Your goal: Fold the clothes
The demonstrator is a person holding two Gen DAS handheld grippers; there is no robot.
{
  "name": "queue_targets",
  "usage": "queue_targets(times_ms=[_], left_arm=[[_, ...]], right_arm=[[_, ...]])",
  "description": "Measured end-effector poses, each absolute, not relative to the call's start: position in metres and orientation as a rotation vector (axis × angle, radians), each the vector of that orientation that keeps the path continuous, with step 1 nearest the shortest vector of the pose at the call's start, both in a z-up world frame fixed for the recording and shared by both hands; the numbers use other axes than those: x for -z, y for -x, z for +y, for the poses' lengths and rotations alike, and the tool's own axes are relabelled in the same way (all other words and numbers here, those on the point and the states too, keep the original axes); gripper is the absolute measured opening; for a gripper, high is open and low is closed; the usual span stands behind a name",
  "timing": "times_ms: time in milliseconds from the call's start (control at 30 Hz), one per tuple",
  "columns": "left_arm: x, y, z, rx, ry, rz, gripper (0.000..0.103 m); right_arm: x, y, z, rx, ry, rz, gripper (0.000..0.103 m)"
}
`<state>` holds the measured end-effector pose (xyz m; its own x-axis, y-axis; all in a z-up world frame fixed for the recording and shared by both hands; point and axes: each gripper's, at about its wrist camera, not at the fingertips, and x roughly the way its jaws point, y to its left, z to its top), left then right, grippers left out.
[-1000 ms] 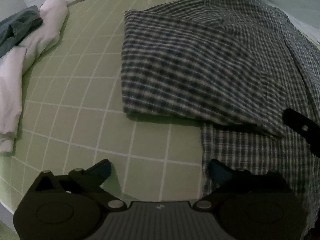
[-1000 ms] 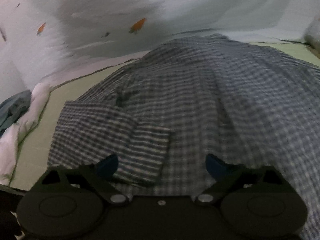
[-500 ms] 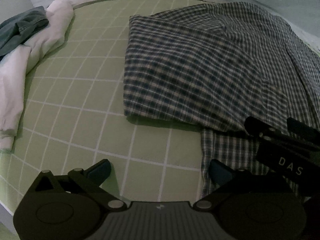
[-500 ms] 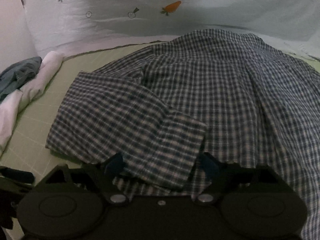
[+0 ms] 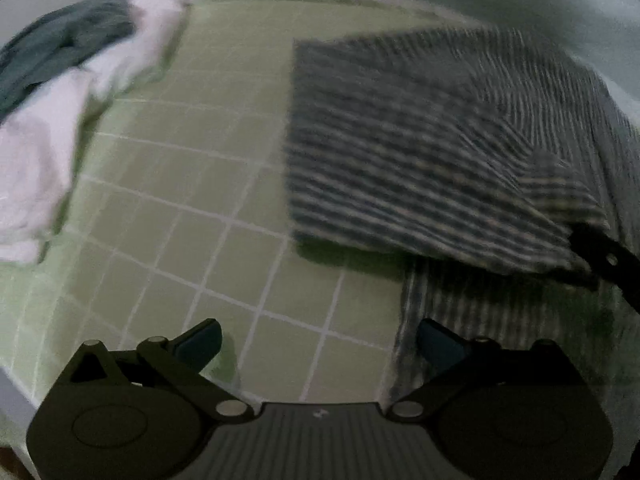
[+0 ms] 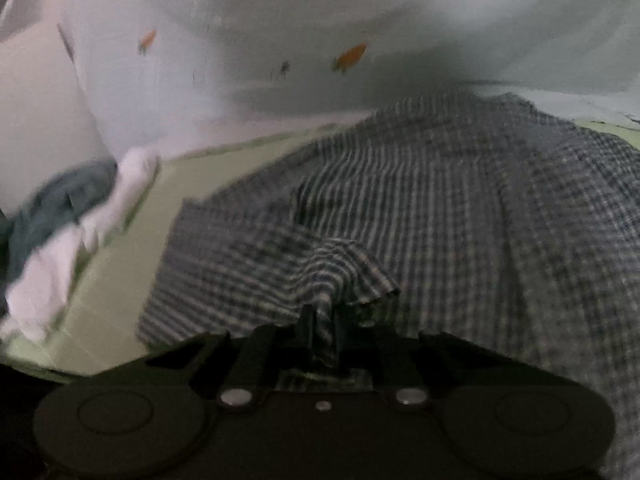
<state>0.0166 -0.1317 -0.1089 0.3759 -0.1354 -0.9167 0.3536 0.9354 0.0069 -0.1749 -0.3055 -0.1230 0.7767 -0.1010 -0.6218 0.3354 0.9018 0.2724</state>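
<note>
Green grid mat (image 5: pixel 208 184) under plaid shirt (image 6: pixel 460 208). Right gripper (image 6: pixel 322 334) just closed, pinching cuff (image 6: pixel 344 276); left gripper (image 5: pixel 320 340) spread, empty, beside shirt hem. Shirt light, limp; hold at edges.

The shirt (image 6: pixel 460 208) is a navy-and-white check. Under it lies a pale green mat (image 5: pixel 192 184) ruled with a white grid. At far left lie a white garment (image 5: pixel 44 152) and a grey-blue one (image 5: pixel 60 52). The far sheet (image 6: pixel 280 32) is white with orange carrots.
</note>
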Motion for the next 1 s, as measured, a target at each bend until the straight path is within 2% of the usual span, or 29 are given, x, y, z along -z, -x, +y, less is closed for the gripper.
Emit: queue_targets(times_ms=[200, 400, 667, 1000], left_arm=[[0.082, 0.029, -0.167, 0.321, -0.167, 1.1, 0.103], [0.101, 0.082, -0.24, 0.375, -0.229, 1.12, 0.103], [0.136, 0.115, -0.324, 0.378, -0.345, 1.177, 0.103], [0.144, 0.108, -0.327, 0.339, -0.313, 1.221, 0.103]], right_arm=[[0.094, 0.215, -0.362, 0.238, -0.391, 0.549, 0.01], [0.082, 0.248, -0.424, 0.25, -0.353, 0.503, 0.01], [0.059, 0.28, -0.53, 0.354, -0.367, 0.392, 0.009], [0.1, 0.292, -0.646, 0.596, -0.411, 0.489, 0.009]])
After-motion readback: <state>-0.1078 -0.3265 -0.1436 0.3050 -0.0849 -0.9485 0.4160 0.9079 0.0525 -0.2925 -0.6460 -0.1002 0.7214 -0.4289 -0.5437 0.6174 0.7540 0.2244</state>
